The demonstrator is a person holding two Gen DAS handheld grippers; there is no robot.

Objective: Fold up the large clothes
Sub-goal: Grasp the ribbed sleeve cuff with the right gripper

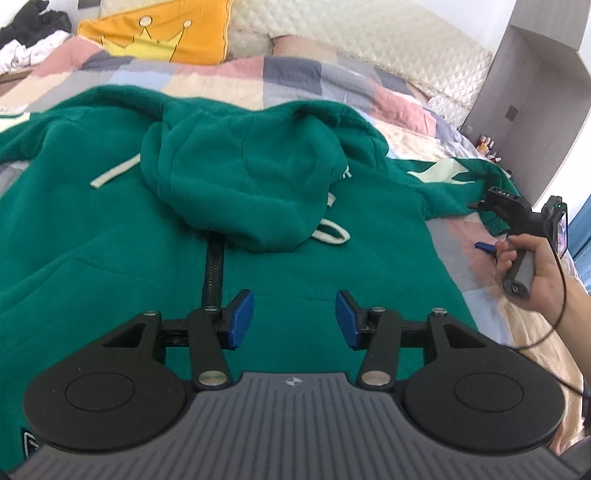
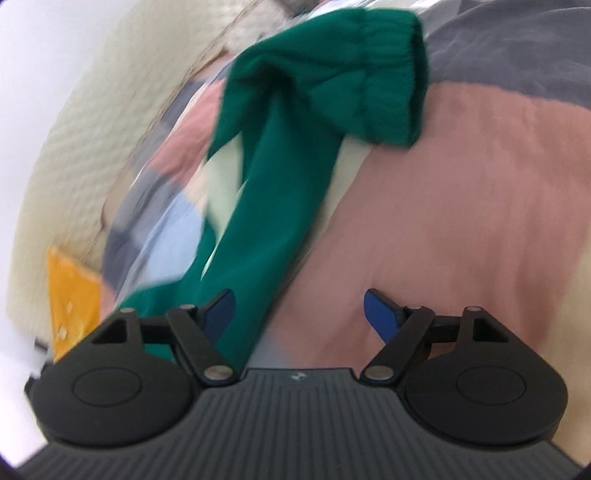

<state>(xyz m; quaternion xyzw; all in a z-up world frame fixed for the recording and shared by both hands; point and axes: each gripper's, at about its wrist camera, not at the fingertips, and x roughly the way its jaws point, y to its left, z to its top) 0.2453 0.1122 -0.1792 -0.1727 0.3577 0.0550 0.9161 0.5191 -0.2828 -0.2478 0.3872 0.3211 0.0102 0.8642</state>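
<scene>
A large green zip hoodie (image 1: 110, 240) lies spread front-up on the bed, its hood (image 1: 243, 177) flopped forward over the chest above the black zipper (image 1: 214, 269). My left gripper (image 1: 295, 314) hovers open over the hoodie's front with nothing between its blue pads. The right sleeve (image 1: 443, 177) stretches out to the right, where a hand (image 1: 535, 280) holds my right gripper (image 1: 480, 225) at the sleeve's end. In the blurred right wrist view the sleeve (image 2: 266, 221) with its ribbed cuff (image 2: 380, 85) lies on the quilt. My right gripper (image 2: 301, 310) is open wide, the sleeve running past its left pad.
A patchwork quilt (image 1: 229, 81) covers the bed. A yellow crown cushion (image 1: 159, 33) and a cream padded headboard (image 1: 369, 40) lie at the far end. A heap of dark and white clothes (image 1: 29, 33) sits far left. A grey cabinet (image 1: 535, 92) stands at the right.
</scene>
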